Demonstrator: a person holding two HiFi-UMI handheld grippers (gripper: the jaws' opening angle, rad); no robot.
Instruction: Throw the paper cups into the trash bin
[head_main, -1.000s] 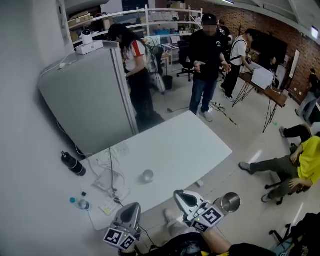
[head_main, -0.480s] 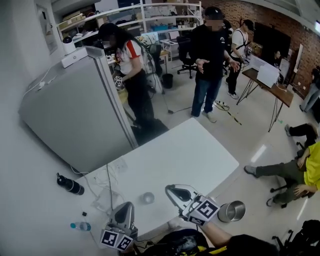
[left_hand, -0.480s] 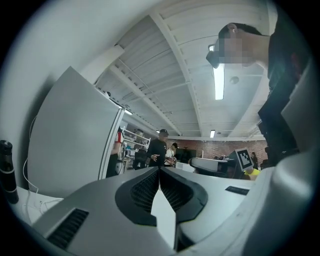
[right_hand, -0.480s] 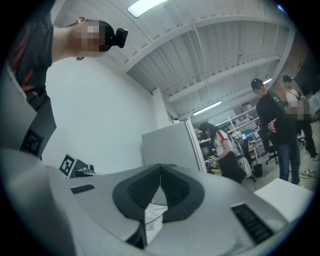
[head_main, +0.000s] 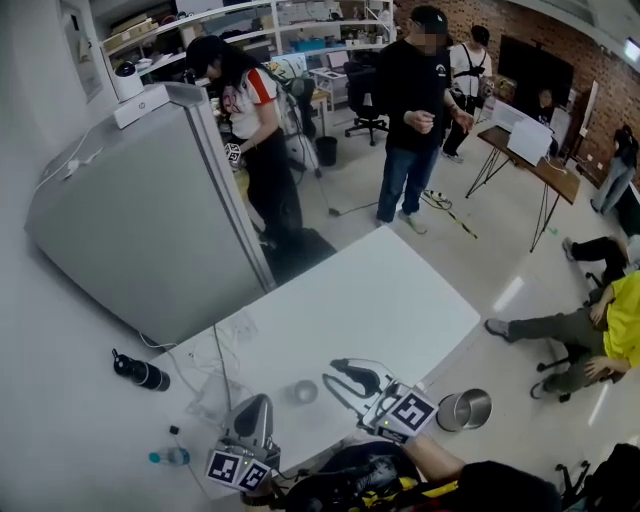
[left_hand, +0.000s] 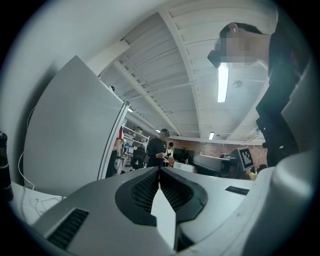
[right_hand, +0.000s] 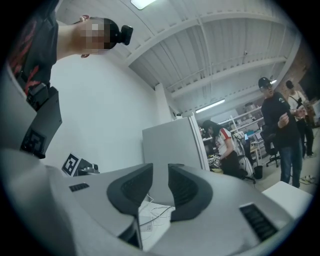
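One paper cup (head_main: 305, 391) is seen near the table's (head_main: 400, 290) front edge, between left gripper (head_main: 255, 402), pressed together, and right gripper (head_main: 338, 372), jaws just opening slightly (nothing between). One bin (head_main: 465, 410) is stood on open floor alongside.

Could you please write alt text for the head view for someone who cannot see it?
A paper cup stands on a white table between two hand-held claws: the left claw shut, the right claw empty, its jaws just opened slightly. A metal trash bin stands on the floor right of the table; people stand beyond.
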